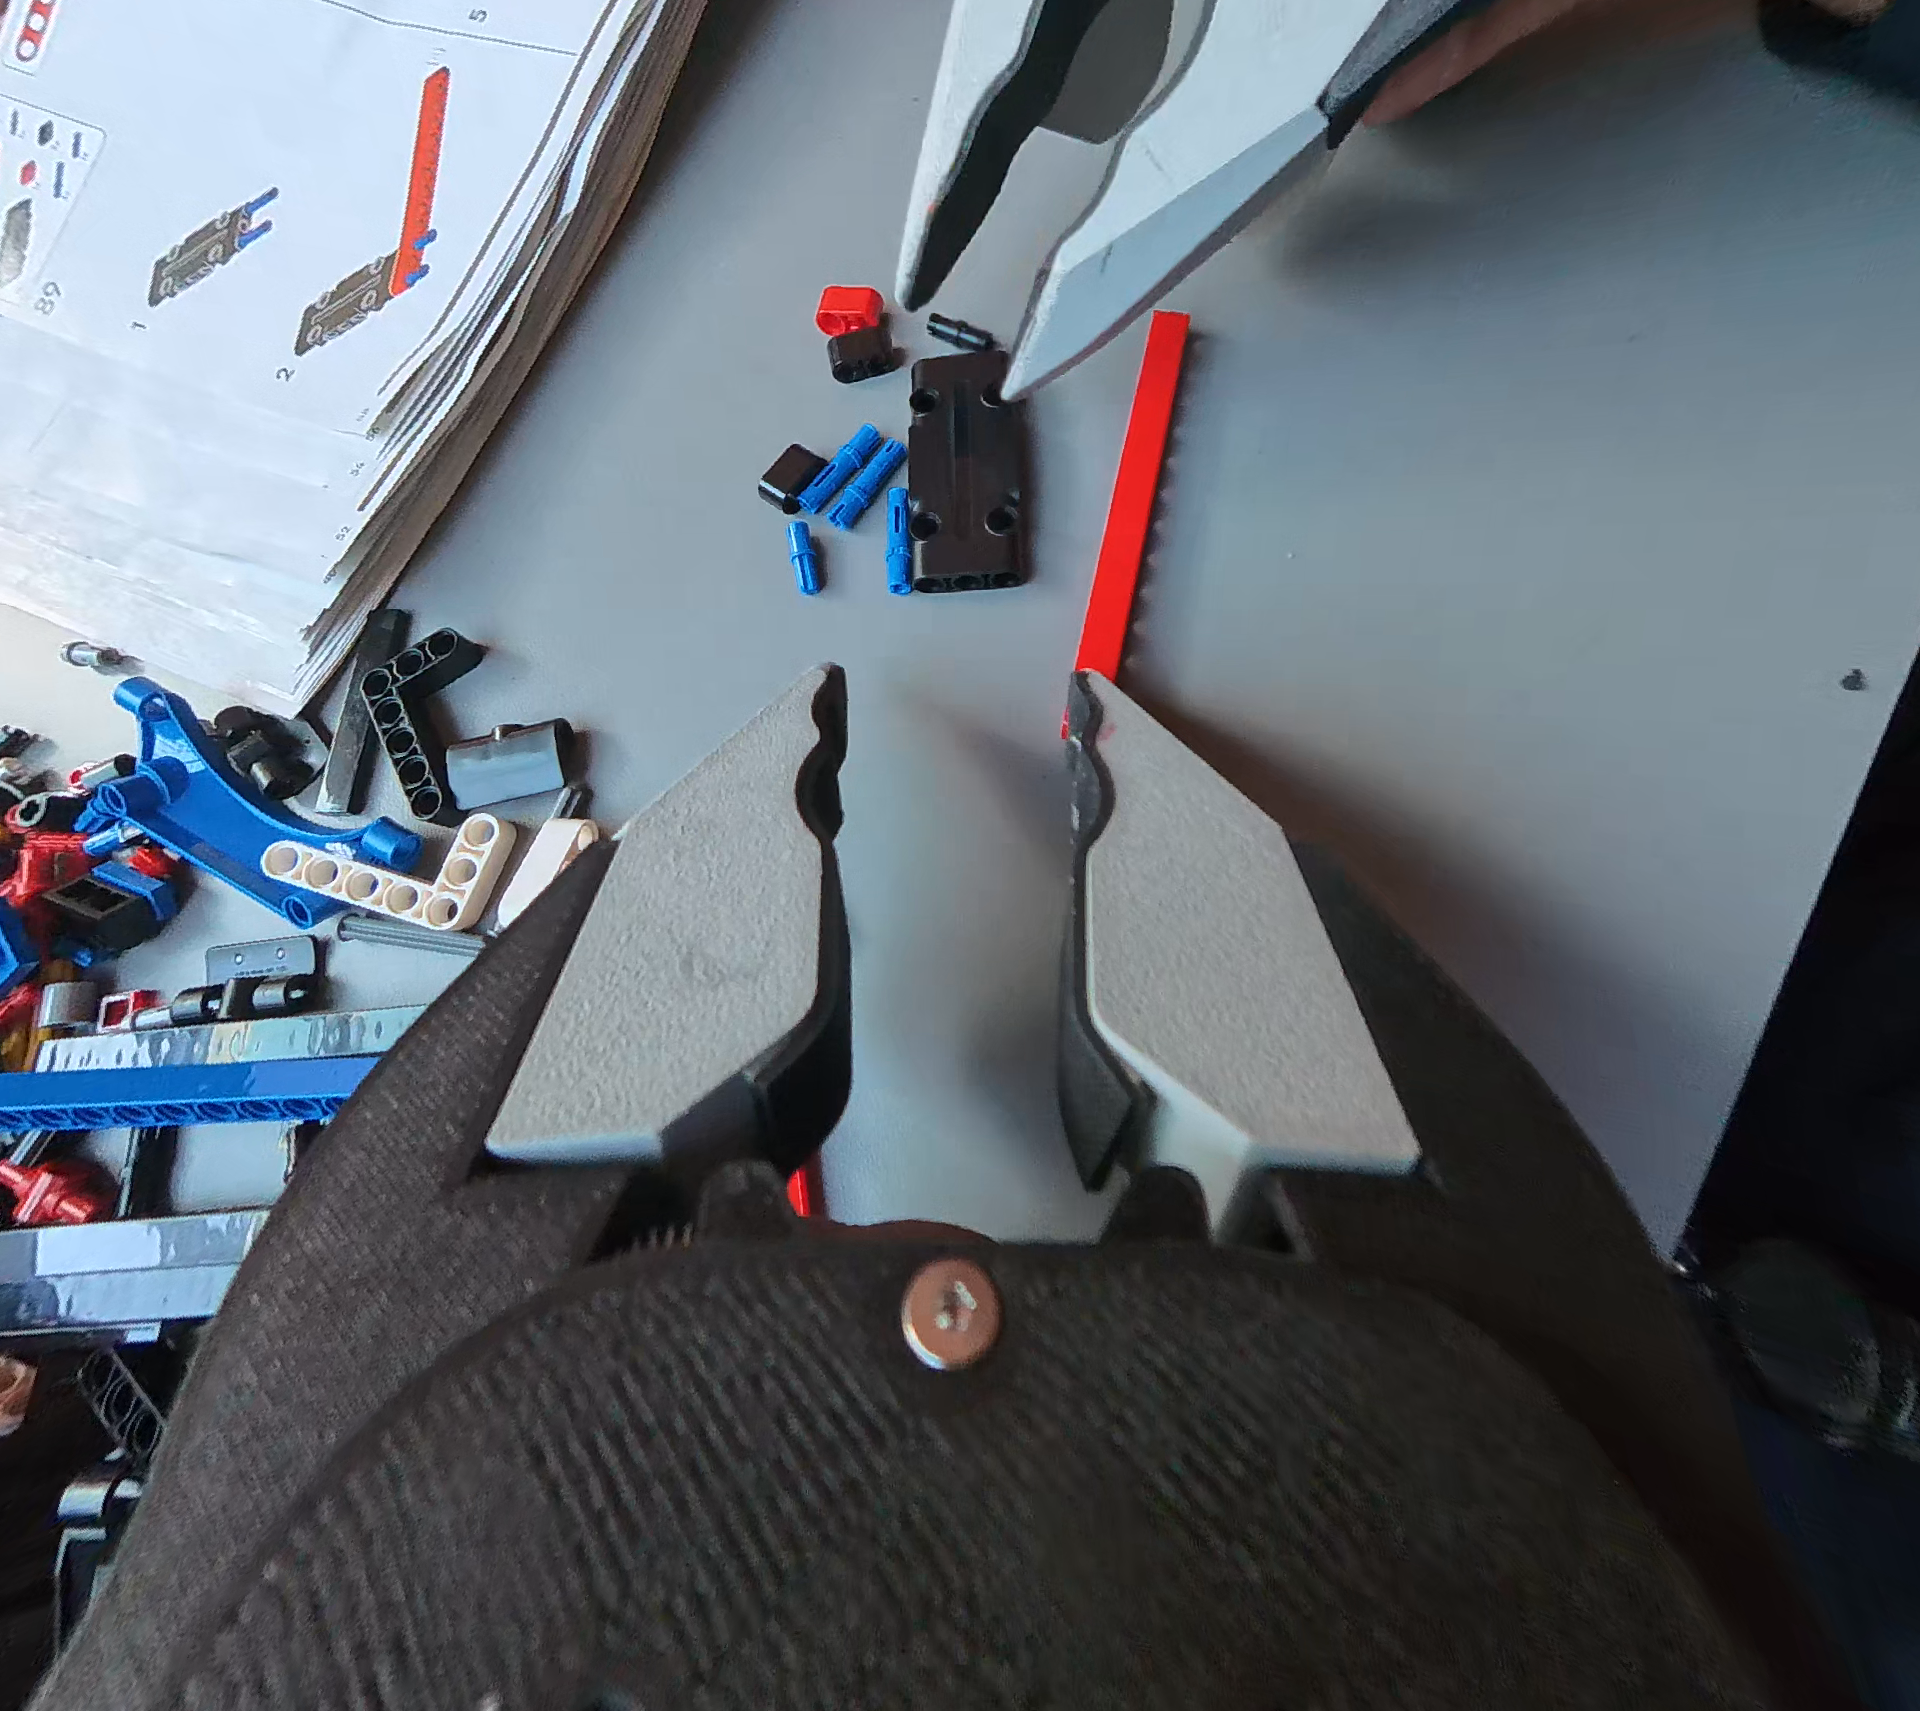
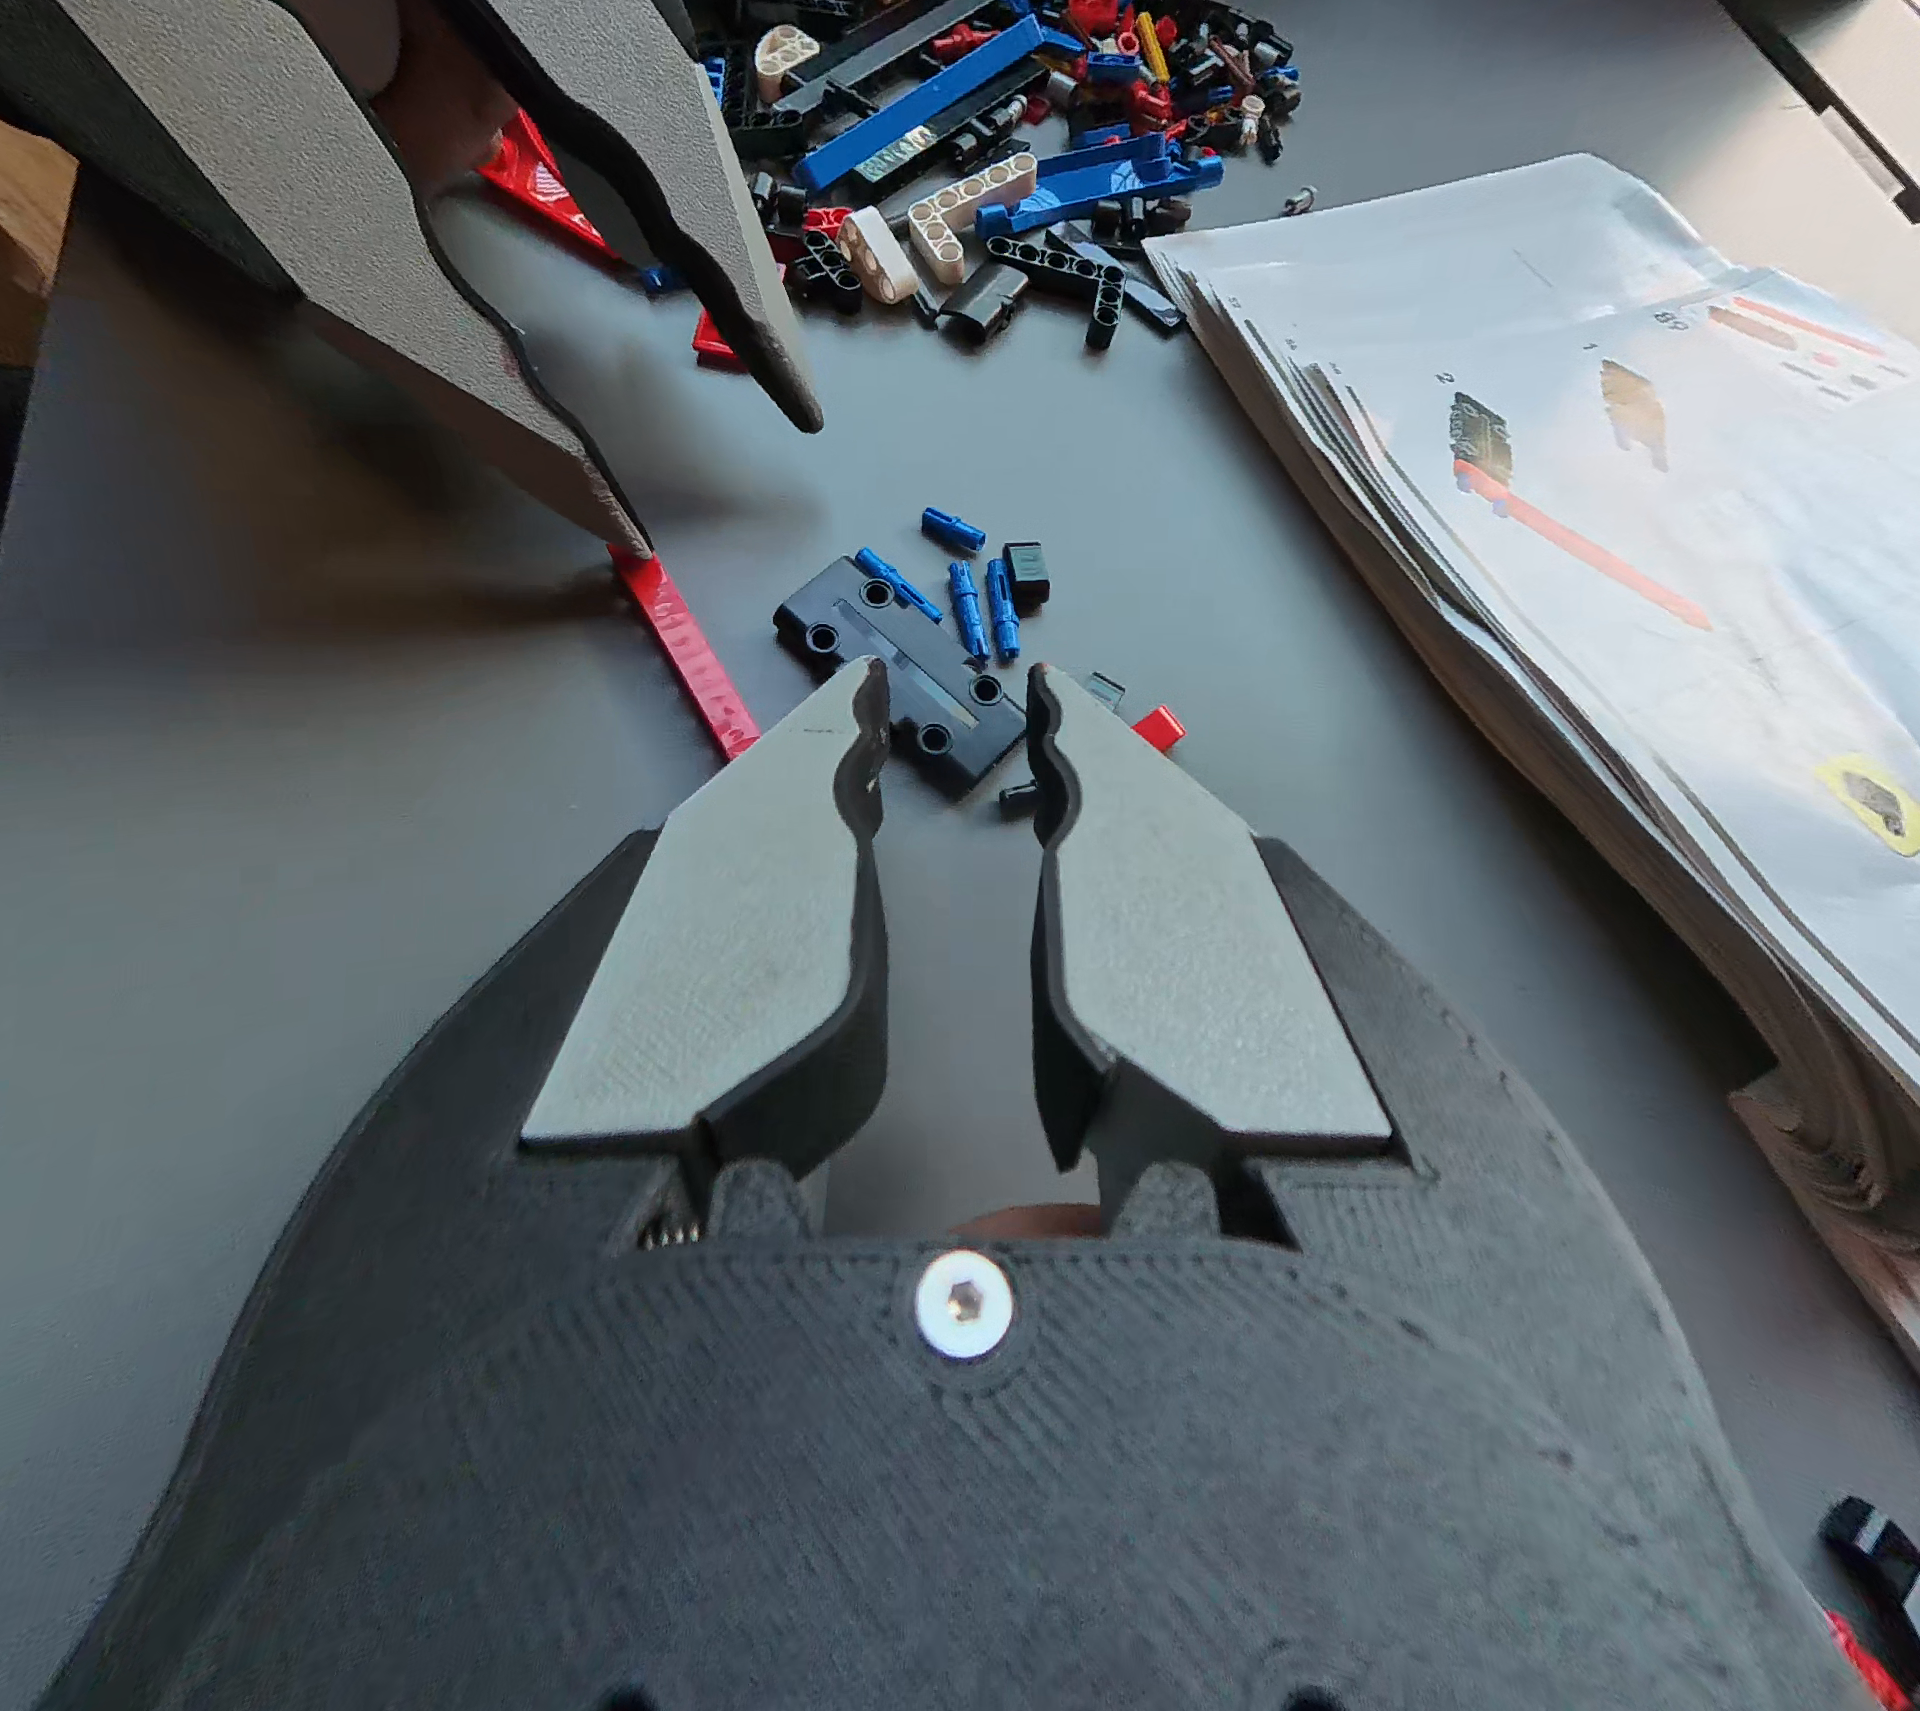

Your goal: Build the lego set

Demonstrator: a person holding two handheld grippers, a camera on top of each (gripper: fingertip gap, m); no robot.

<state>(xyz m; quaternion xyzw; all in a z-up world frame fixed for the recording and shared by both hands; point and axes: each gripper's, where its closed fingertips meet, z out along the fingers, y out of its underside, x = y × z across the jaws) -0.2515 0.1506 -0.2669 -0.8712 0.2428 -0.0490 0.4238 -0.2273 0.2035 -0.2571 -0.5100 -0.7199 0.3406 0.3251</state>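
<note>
A black flat panel with holes (image 1: 966, 477) lies on the grey table (image 1: 1455, 518), with several blue pins (image 1: 862, 477) at its side and a long red beam (image 1: 1132, 498) next to it. My left gripper (image 1: 956, 685) is open and empty, and its right fingertip (image 1: 1086, 705) covers the red beam's near end. My right gripper (image 2: 954, 674) is open and hovers over the black panel (image 2: 904, 674). In the left wrist view, one fingertip of the right gripper (image 1: 964, 347) touches the panel's far corner. A small black pin (image 1: 961, 329) lies between its tips, not gripped.
An open instruction booklet (image 1: 260, 207) lies left of the parts and also shows in the right wrist view (image 2: 1558, 518). A pile of loose building parts (image 2: 987, 103) lies beyond. A small red piece (image 1: 847, 307) and black pieces (image 1: 790, 477) sit nearby. The table edge (image 1: 1818, 830) is at the right.
</note>
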